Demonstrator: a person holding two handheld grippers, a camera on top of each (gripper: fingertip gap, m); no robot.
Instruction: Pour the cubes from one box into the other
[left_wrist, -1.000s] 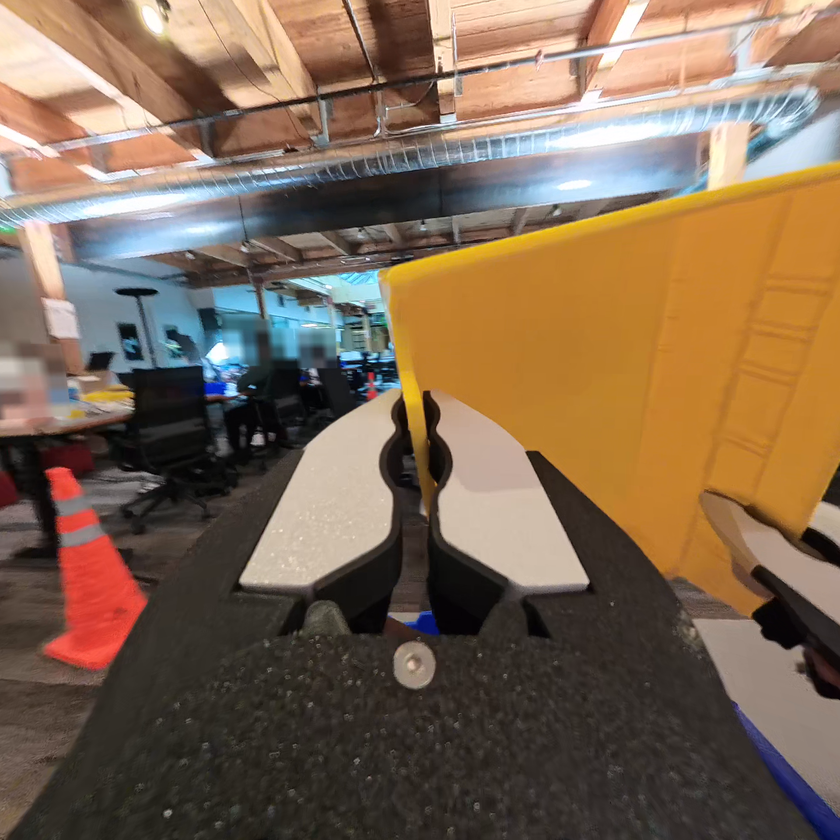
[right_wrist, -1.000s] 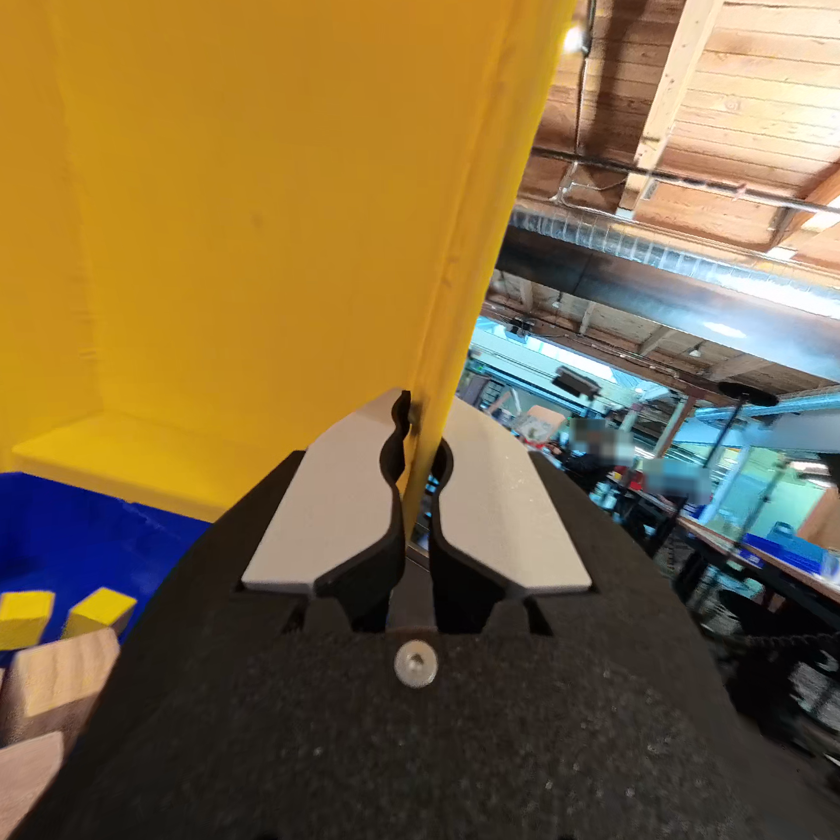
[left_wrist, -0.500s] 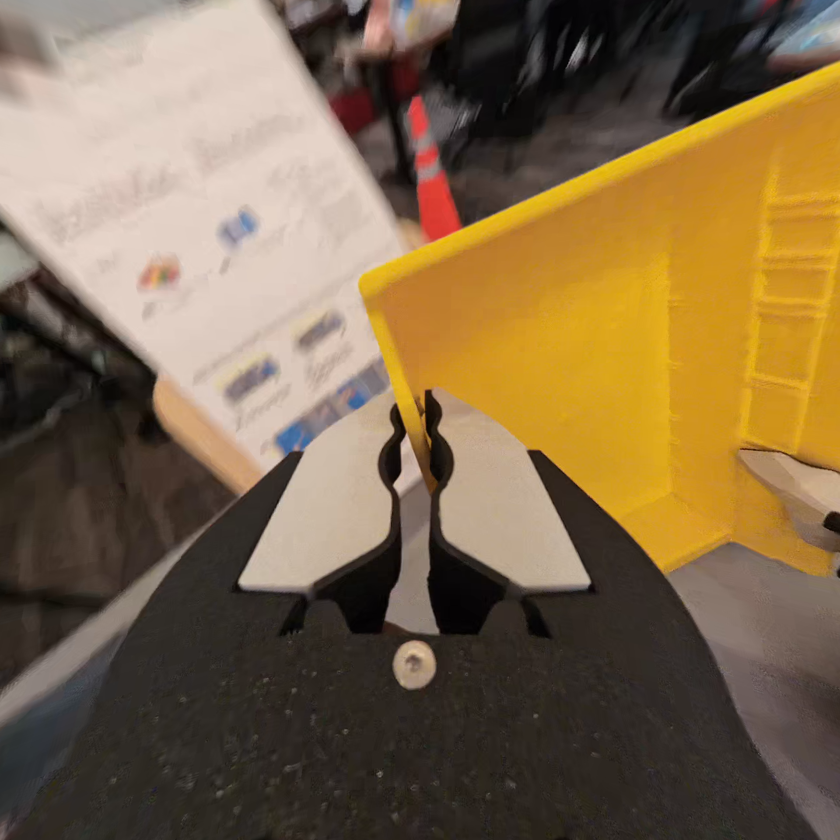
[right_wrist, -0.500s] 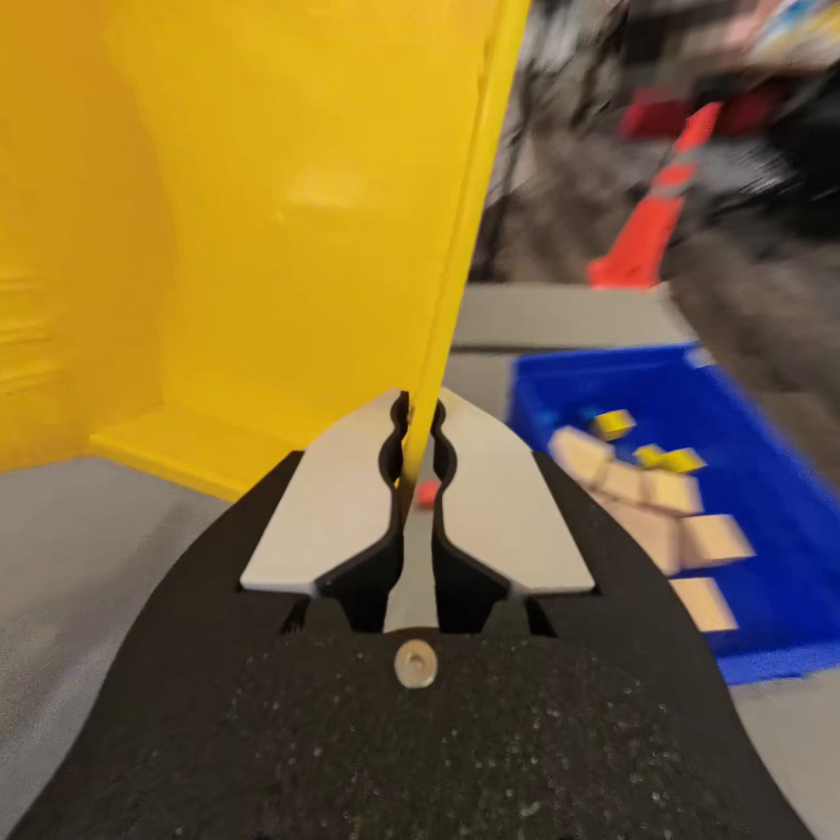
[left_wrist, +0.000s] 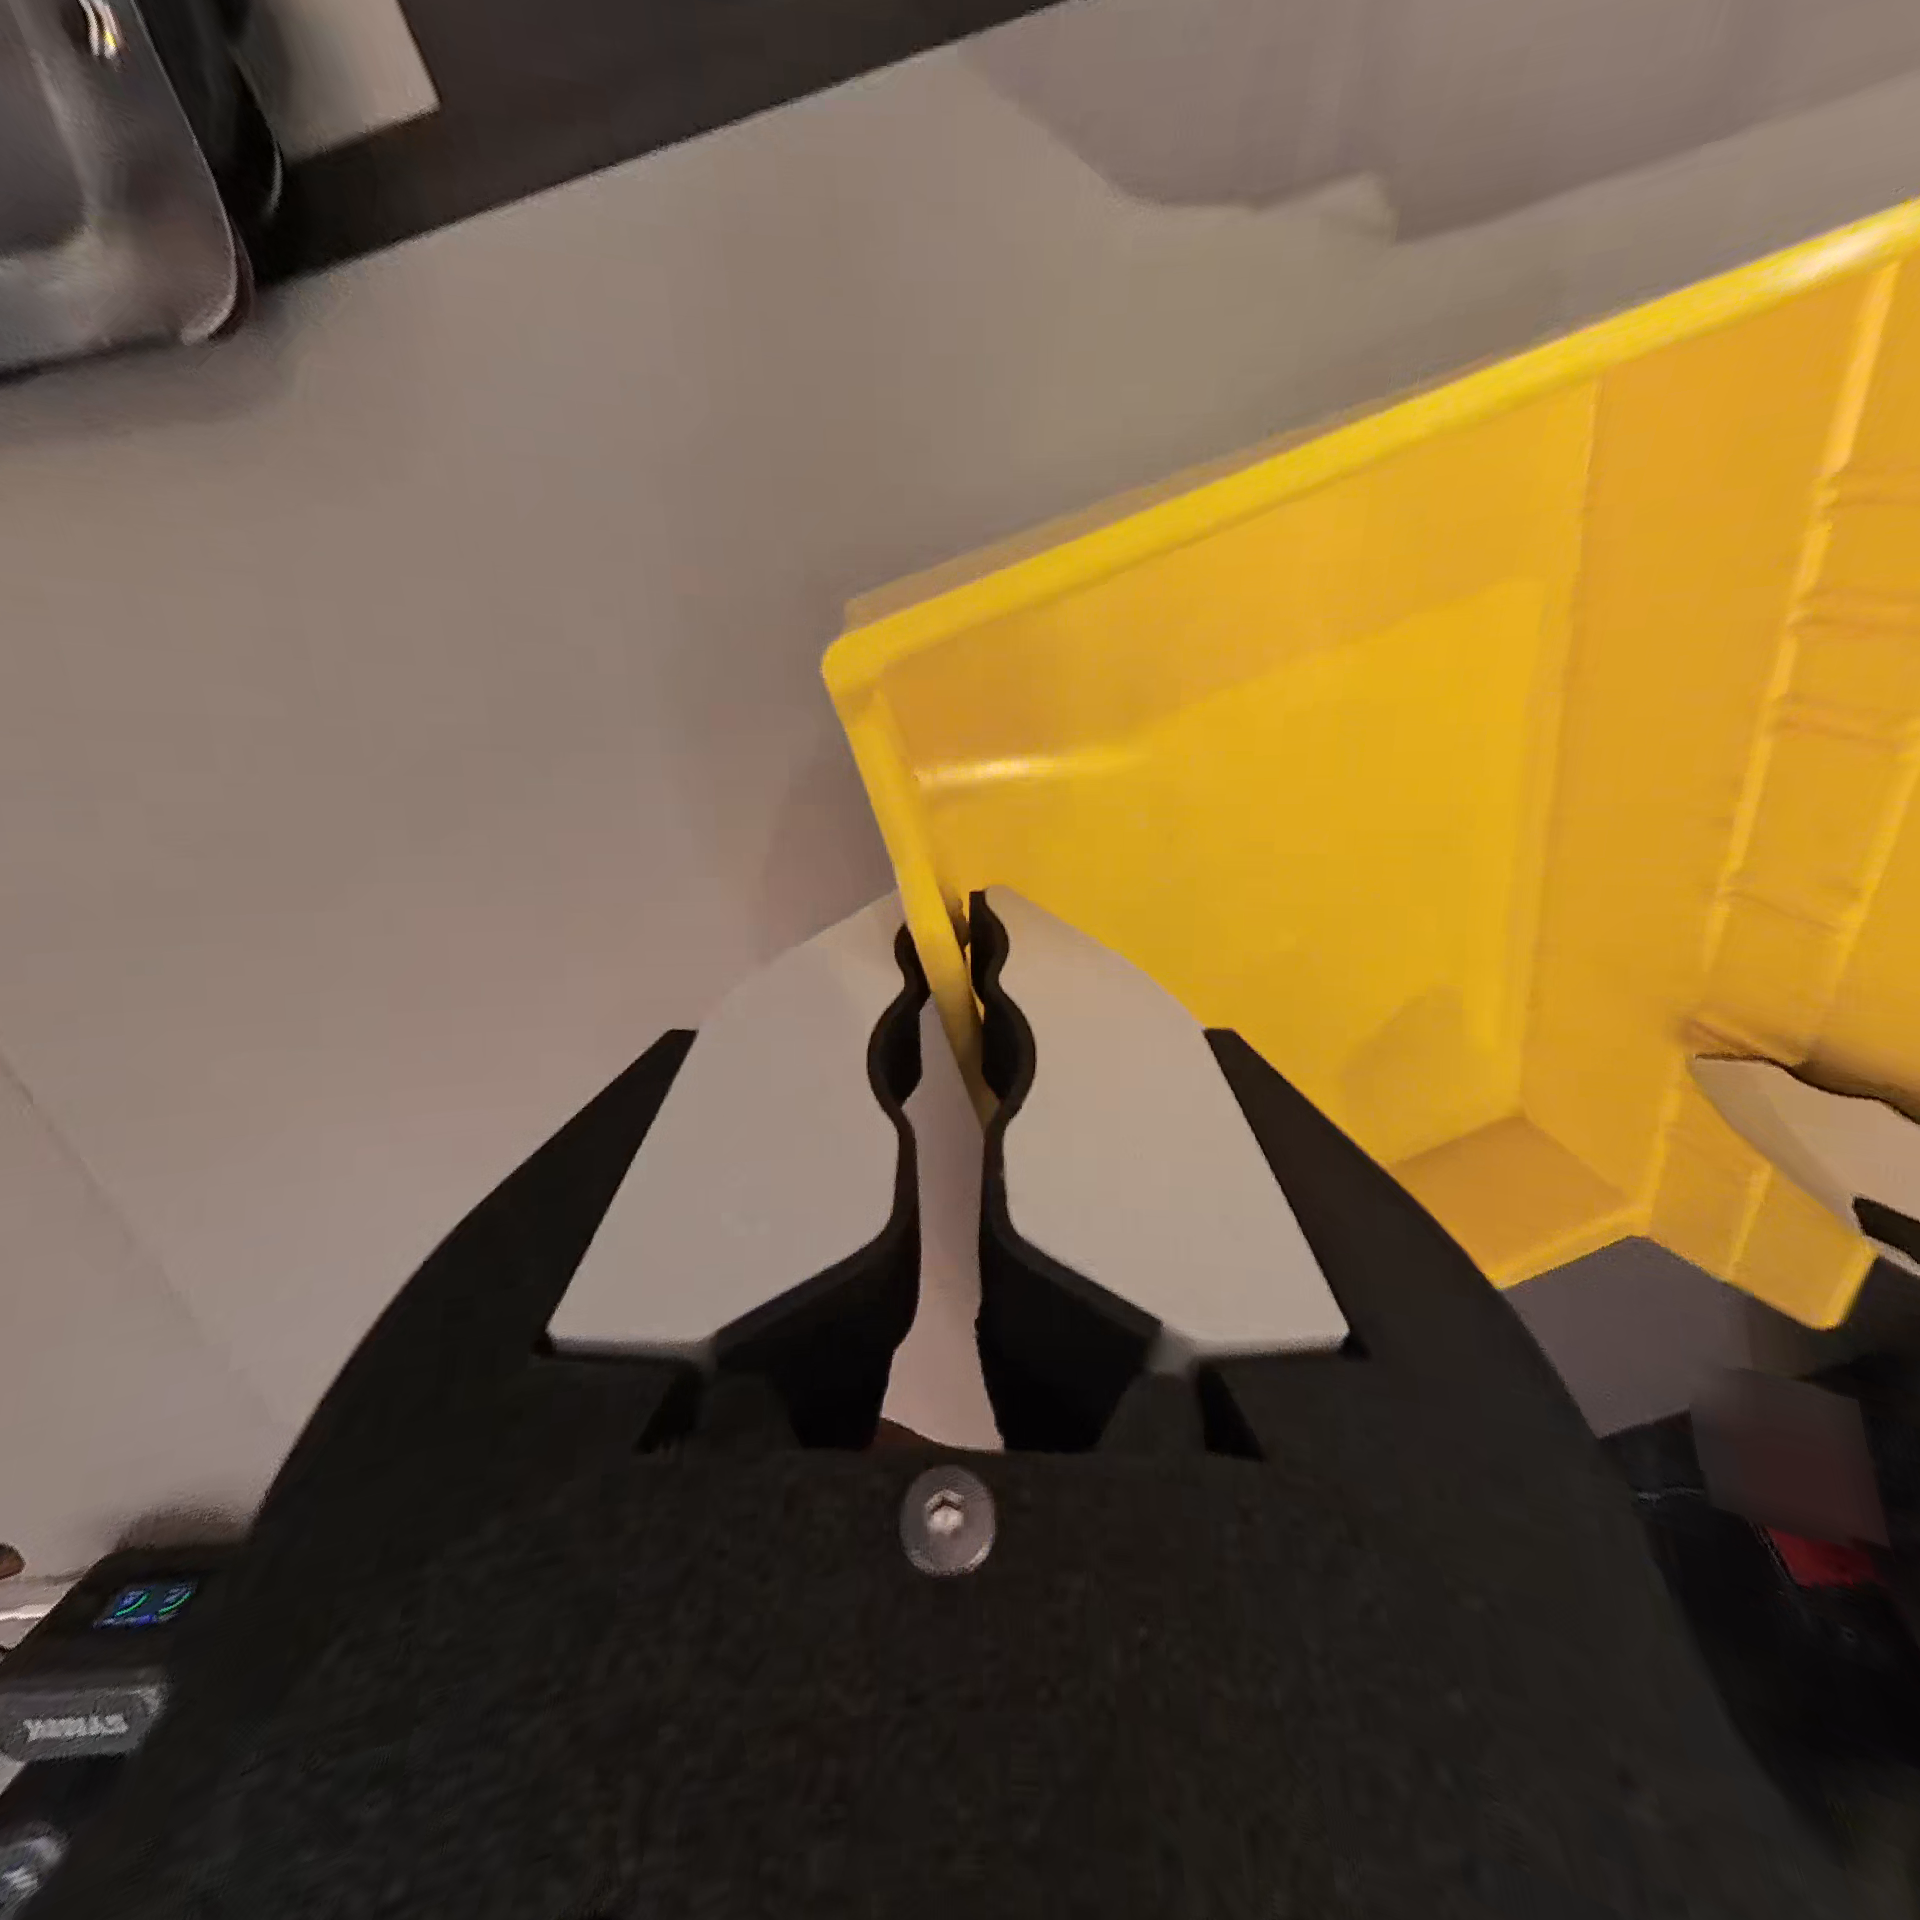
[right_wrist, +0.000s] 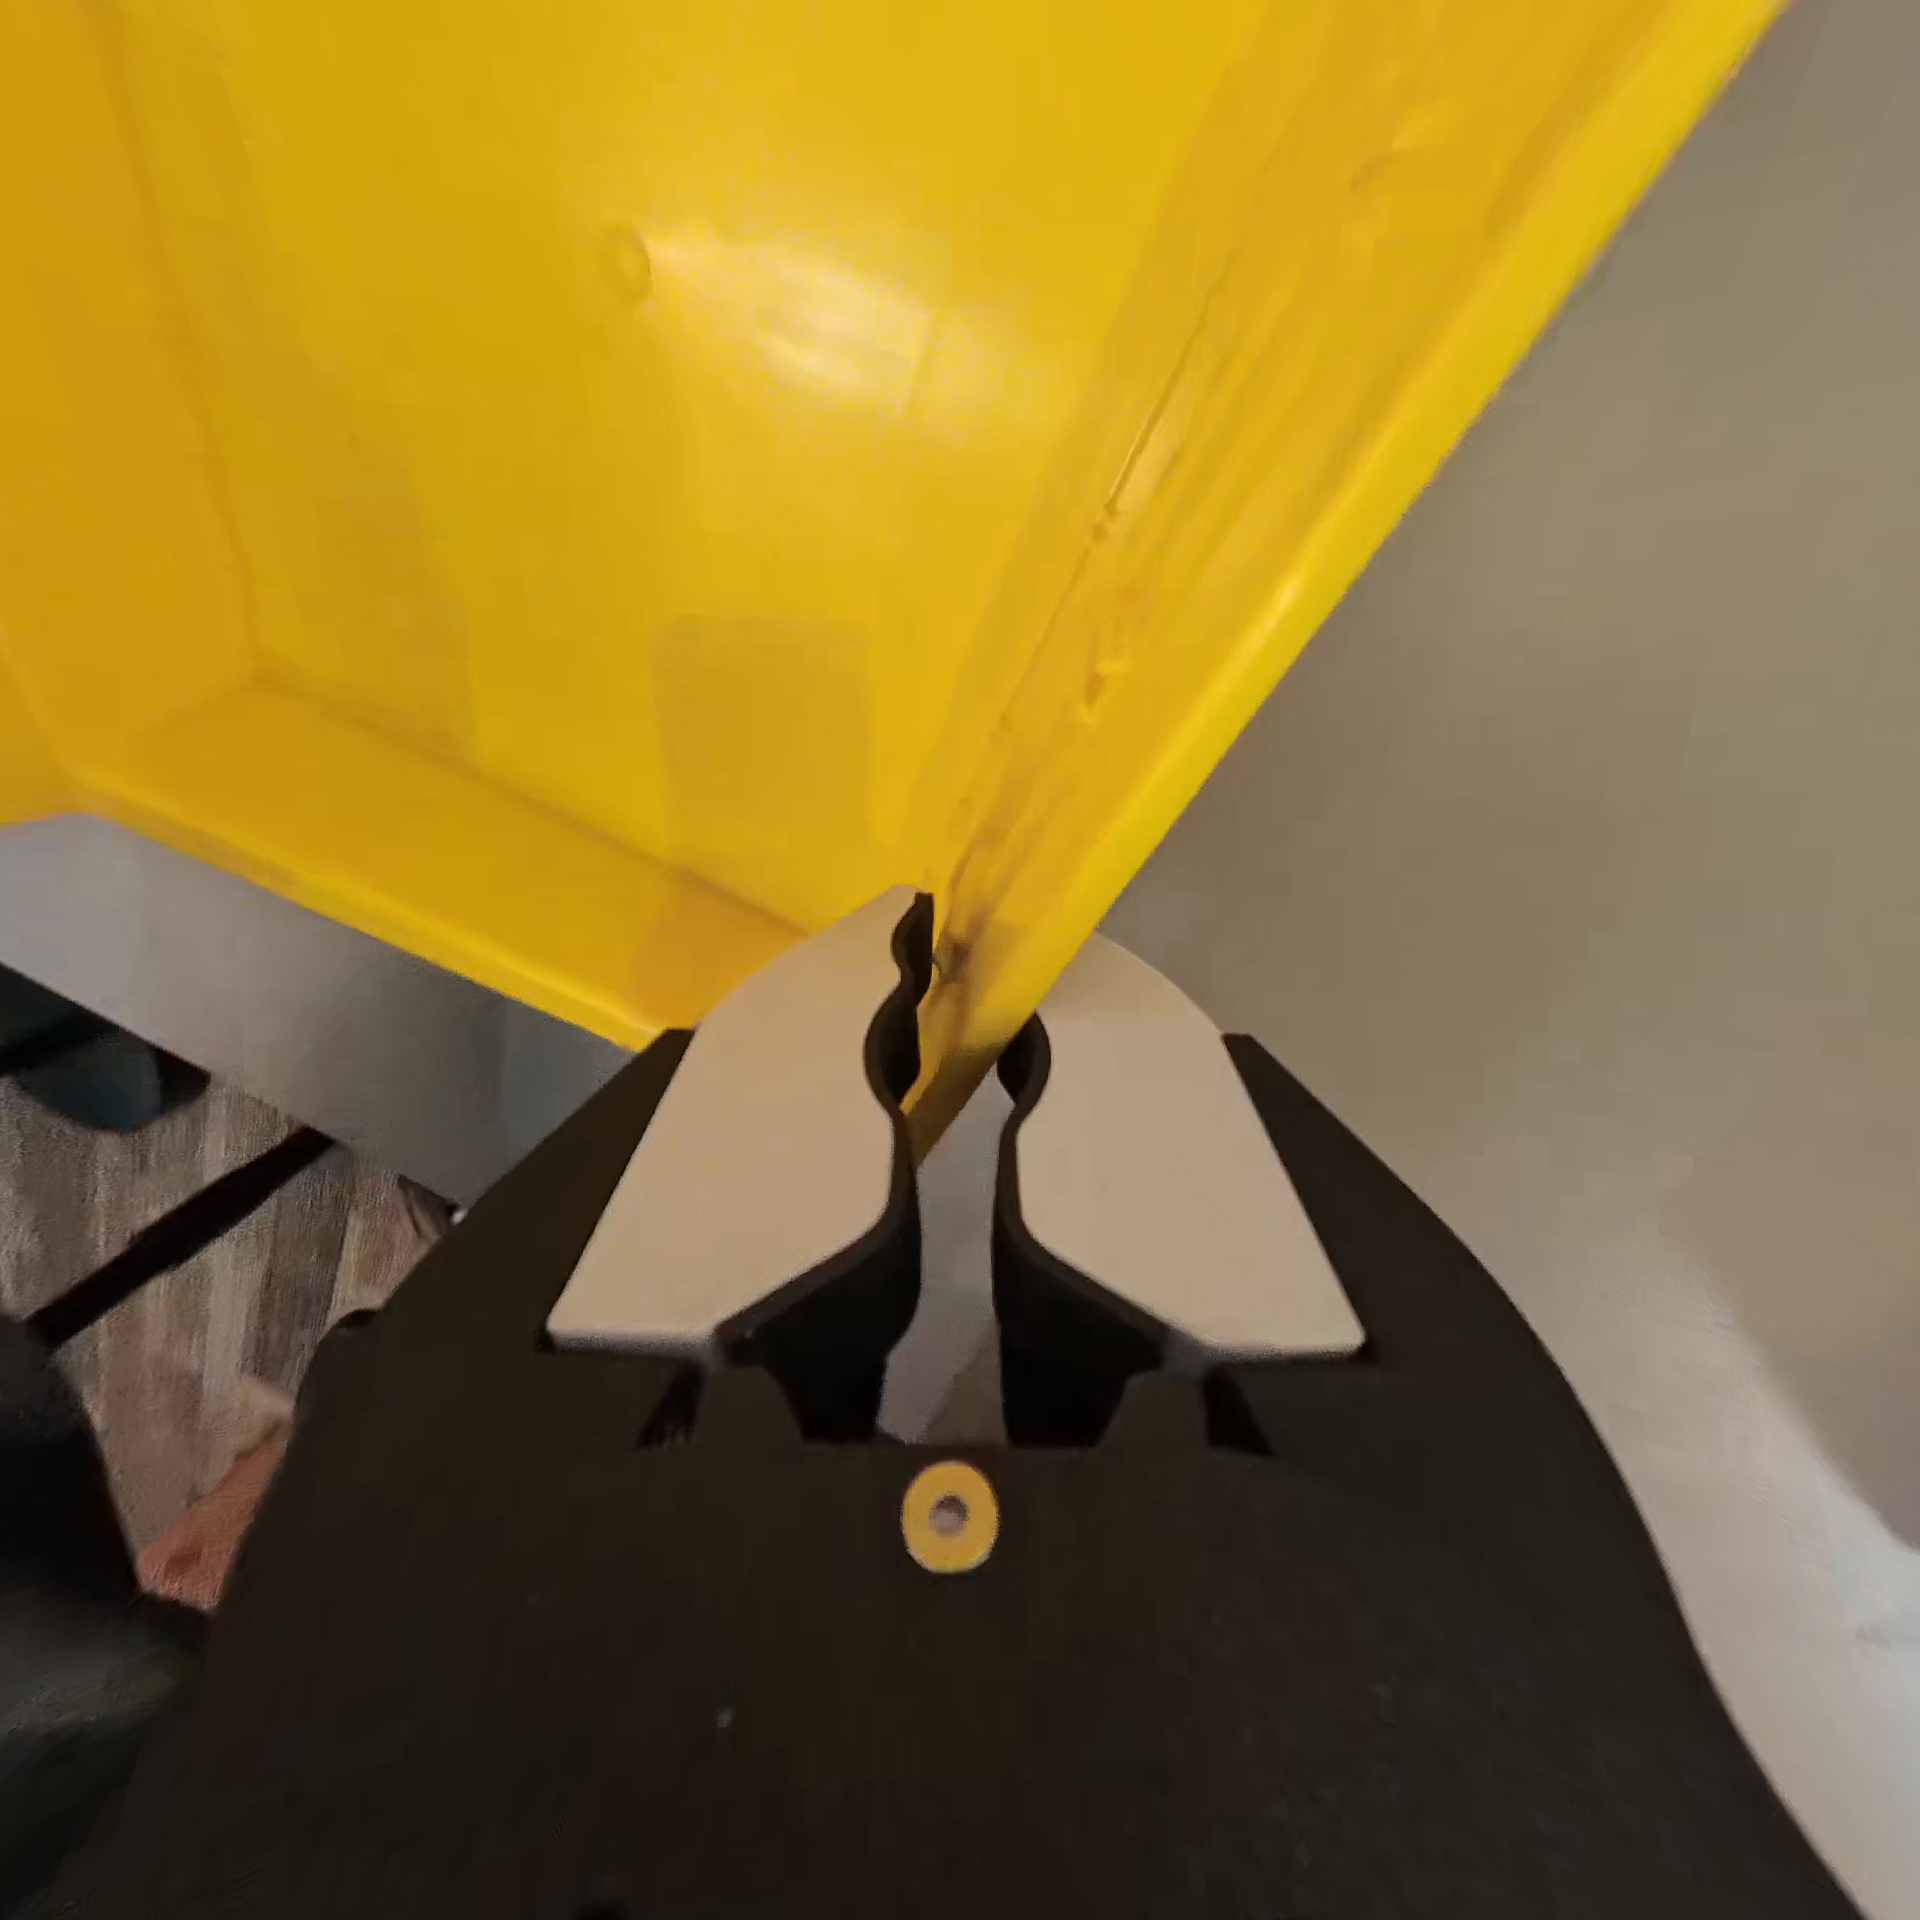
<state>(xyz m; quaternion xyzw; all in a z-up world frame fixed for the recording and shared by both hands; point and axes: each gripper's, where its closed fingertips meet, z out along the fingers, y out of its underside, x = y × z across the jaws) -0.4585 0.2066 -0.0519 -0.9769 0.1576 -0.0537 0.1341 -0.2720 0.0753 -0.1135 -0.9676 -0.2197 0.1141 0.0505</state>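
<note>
Both grippers pinch opposite walls of the yellow bin: left gripper at its 9 o'clock rim, right gripper at 3 o'clock, fingers narrow on plastic, steadying it level over the grey counter. No cubes show inside; the other box is out of view.

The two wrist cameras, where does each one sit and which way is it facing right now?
Left wrist view: on the left gripper, looking down its fingers at the grey table and the yellow box, whose wall it clamps; the right gripper's finger shows at the right edge.
Right wrist view: on the right gripper, looking down into the same box, clamped on its rim.
Shared: the empty yellow box, the table.
</note>
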